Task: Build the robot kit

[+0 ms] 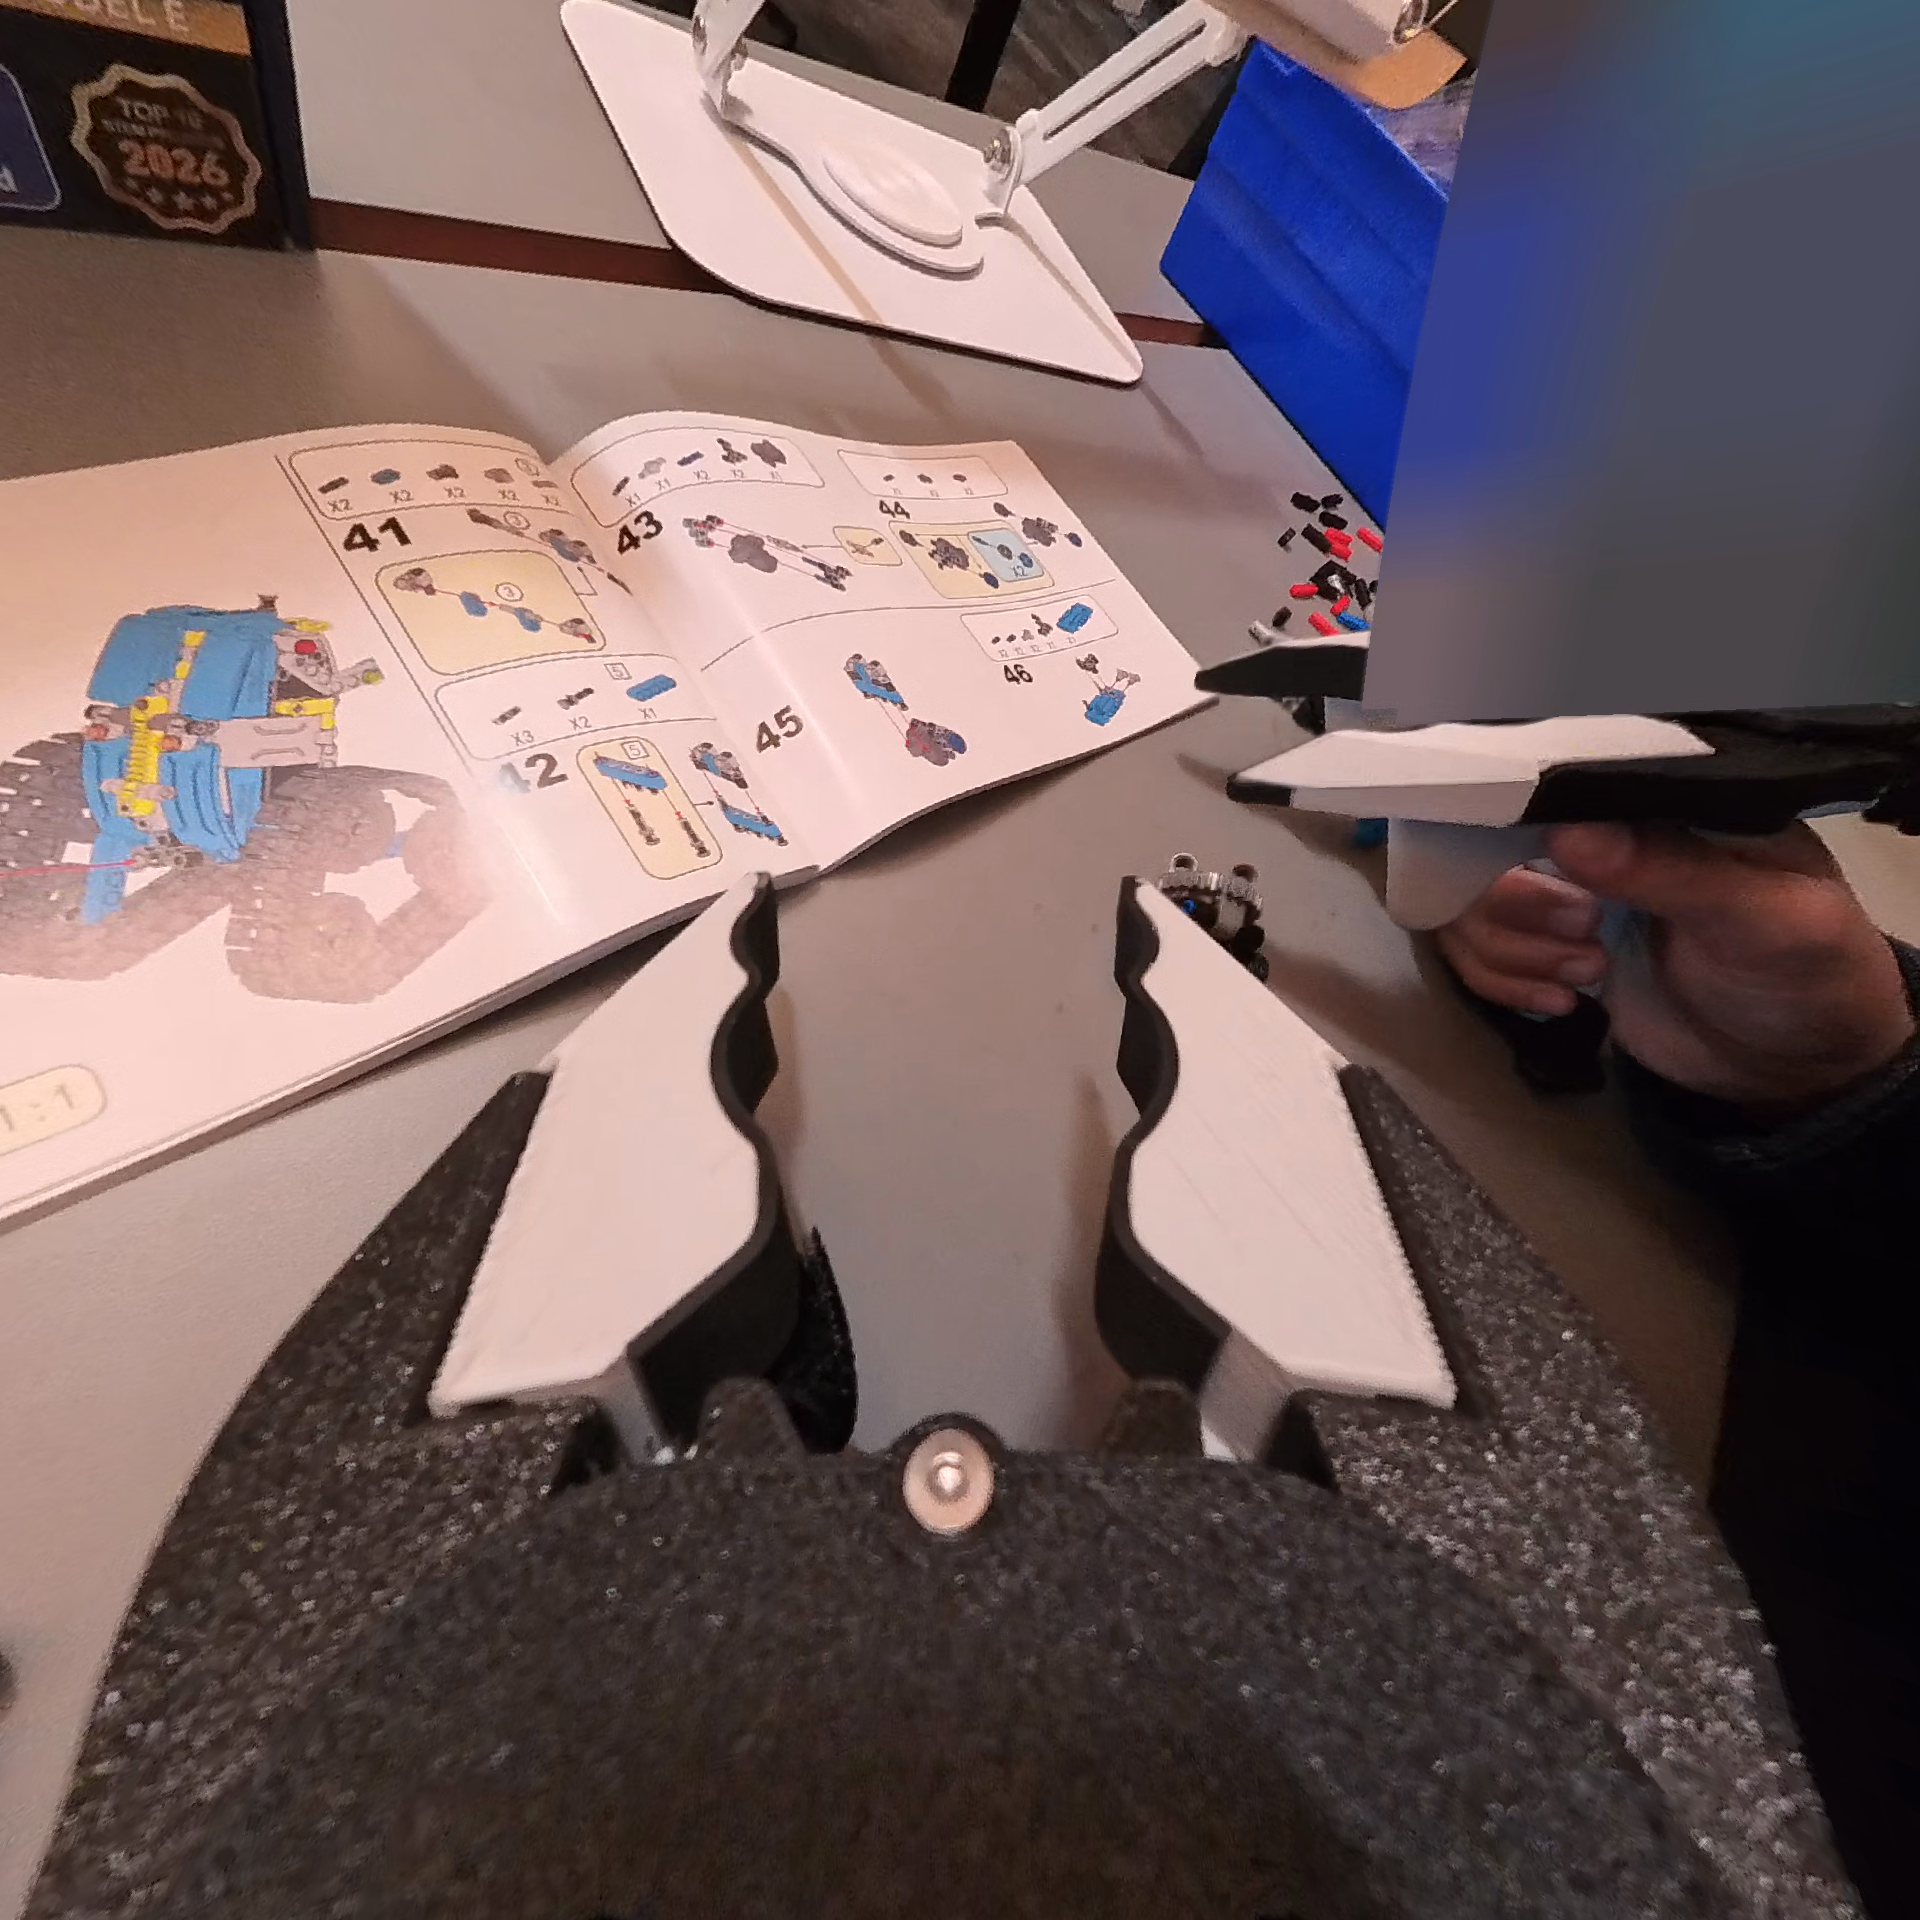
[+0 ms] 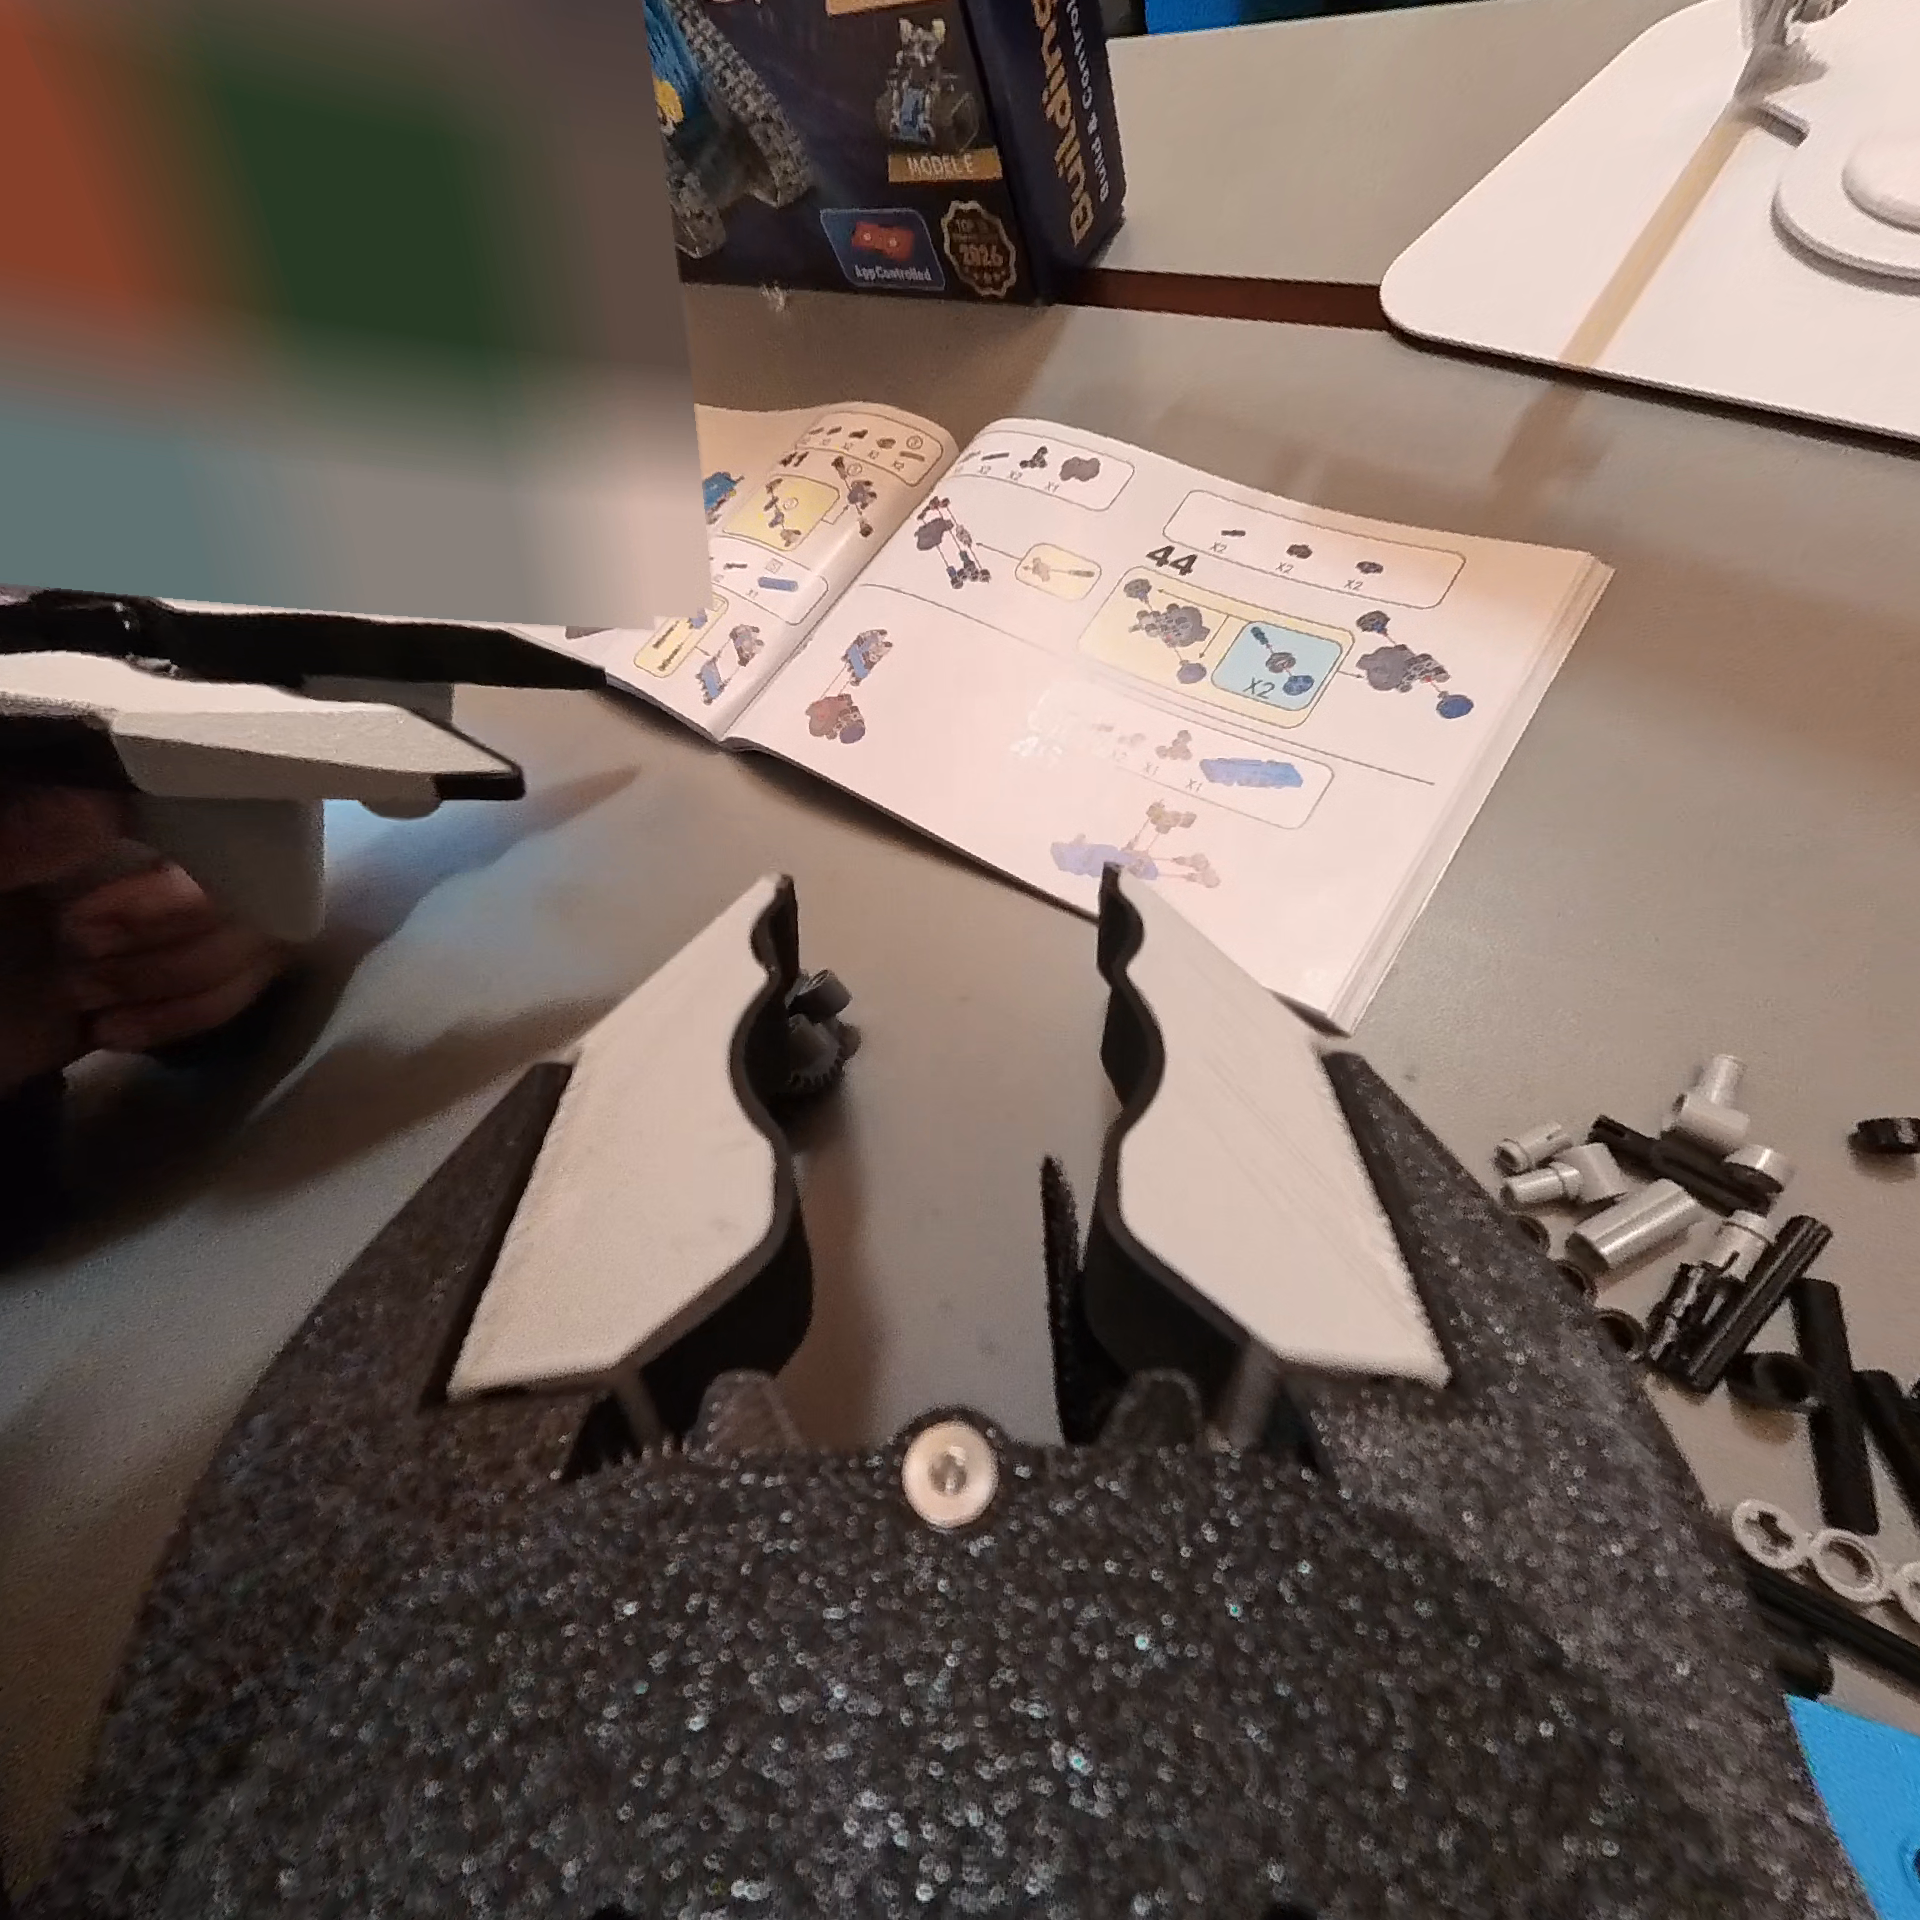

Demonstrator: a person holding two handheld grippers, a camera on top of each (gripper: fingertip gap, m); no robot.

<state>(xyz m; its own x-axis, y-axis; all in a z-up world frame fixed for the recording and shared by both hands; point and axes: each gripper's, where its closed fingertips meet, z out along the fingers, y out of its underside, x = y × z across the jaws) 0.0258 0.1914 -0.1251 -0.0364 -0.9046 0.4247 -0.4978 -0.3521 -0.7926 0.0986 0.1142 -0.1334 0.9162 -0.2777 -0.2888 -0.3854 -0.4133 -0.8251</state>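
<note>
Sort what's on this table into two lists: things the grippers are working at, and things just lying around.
At the grippers:
- left gripper, open
- right gripper, open
- small grey-black assembly, beside the right gripper's finger

Lying about:
- open instruction booklet
- loose grey and black parts
- white stand
- kit box

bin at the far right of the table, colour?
Solid bright blue bin, ribbed walls; shows best in the left wrist view, behind the loose small parts.

Smooth grey table [image 1: 935, 644] with a dull sheen, glossy paper booklet [image 1: 644, 665], matt white plastic stand base [image 1: 831, 239], ribbed white gripper fingers [image 2: 644, 1164], speckled rough black gripper body [image 2: 831, 1683], shiny metal screw [image 2: 949, 1474], grey and black plastic pieces [image 2: 1704, 1236]
</note>
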